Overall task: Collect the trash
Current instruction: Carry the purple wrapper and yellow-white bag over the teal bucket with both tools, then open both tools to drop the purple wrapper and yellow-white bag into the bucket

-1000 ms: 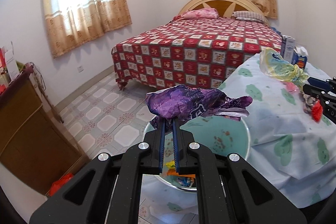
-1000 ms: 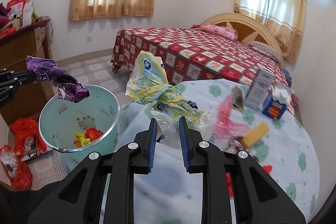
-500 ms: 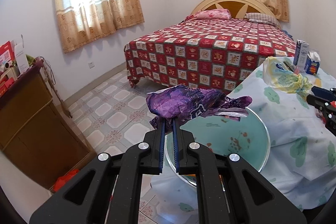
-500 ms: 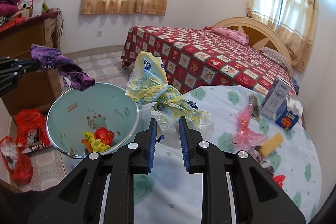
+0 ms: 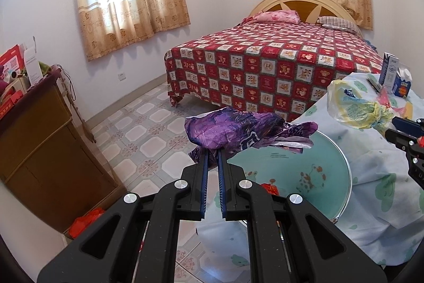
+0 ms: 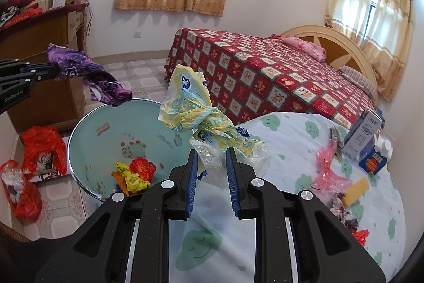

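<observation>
My left gripper (image 5: 211, 151) is shut on a crumpled purple wrapper (image 5: 238, 130), which hangs over the near rim of a light green bin (image 5: 312, 171). From the right wrist view, the same purple wrapper (image 6: 87, 76) dangles above the bin (image 6: 111, 134) at the left. My right gripper (image 6: 212, 150) is shut on a bunched yellow and clear plastic bag (image 6: 193, 108), held up just right of the bin, over the table edge. That bag (image 5: 352, 108) also shows at the right of the left wrist view. Red and yellow scraps (image 6: 135, 173) lie in the bin's bottom.
The table (image 6: 291, 139) wears a white cloth with green clouds and carries a pink wrapper (image 6: 328, 166), a yellow bar (image 6: 355, 191), cartons (image 6: 365, 139) and a red scrap (image 6: 360, 235). Red bags (image 6: 42, 147) sit on the tiled floor by a wooden cabinet (image 5: 39, 139). A bed (image 5: 265, 65) stands behind.
Both grippers have shifted sideways with their loads. The bin now sits further right in the left wrist view and fills more of the right wrist view. Neither grip has changed.
</observation>
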Tool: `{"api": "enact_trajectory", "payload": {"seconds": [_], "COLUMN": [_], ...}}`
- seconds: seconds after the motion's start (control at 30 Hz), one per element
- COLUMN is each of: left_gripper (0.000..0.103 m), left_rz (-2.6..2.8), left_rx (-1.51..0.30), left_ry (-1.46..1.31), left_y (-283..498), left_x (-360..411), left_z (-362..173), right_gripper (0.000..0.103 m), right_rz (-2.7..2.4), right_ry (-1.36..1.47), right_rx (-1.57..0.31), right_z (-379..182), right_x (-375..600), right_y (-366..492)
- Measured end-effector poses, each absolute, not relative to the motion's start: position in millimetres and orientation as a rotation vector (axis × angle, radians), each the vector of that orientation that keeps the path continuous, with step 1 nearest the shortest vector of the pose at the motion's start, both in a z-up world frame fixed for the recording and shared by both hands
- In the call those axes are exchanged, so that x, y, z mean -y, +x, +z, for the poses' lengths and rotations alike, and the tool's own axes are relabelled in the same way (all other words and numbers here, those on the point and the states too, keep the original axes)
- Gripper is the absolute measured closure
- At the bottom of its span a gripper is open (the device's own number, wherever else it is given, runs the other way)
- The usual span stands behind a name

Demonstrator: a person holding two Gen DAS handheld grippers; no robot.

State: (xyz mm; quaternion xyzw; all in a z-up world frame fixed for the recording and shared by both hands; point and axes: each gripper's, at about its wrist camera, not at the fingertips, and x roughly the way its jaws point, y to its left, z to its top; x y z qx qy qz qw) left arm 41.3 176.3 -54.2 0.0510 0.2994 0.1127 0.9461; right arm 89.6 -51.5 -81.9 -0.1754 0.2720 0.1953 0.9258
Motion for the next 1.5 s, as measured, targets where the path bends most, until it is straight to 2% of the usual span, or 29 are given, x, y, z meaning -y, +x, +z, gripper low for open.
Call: {"api": "enact_trajectory", "payload": {"seconds": [1.4, 1.5], "left_gripper": [0.095, 0.092], "left_rz": [0.223, 0.220], "left_rx": [-0.613, -0.614], "left_ry": [0.097, 0.091], "left_y": [43, 43], "left_x": [-171, -169], "left_z": [-53, -53], "right_gripper": [0.081, 0.080], "right_rz": [0.438, 0.448], "right_ry": [-0.398, -0.401], "right_rx": [-0.565, -0.568], "right_z": [-92, -92], "right_x": [35, 32], "right_y": [80, 81]}}
